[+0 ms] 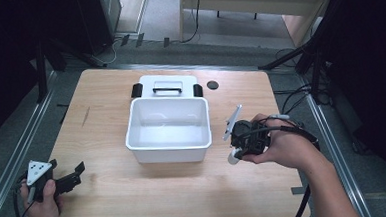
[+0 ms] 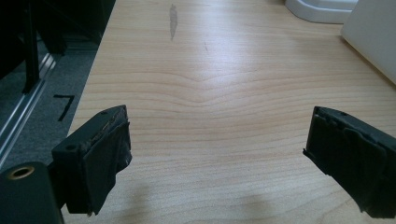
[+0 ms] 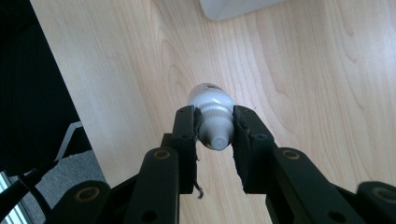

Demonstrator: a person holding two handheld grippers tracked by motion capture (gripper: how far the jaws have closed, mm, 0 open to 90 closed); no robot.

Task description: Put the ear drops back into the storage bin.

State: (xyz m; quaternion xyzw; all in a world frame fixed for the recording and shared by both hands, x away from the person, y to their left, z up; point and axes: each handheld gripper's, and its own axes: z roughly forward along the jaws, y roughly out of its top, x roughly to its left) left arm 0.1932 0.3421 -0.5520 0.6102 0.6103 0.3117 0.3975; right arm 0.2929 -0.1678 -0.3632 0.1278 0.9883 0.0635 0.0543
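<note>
Where high view blurs, right gripper clamps bottle

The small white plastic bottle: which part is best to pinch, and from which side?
Probably the ribbed cap end of the small white plastic bottle, from either side across its neck. That part is narrower than the rounded body, and the right gripper already clamps it there, its fingers flanking the cap.

Soft overhead light brightens the pale wooden worktop, with a pale sheen in the left gripper view; the surroundings fall into darkness. All pictures are slightly soft, shadows faint.
</note>
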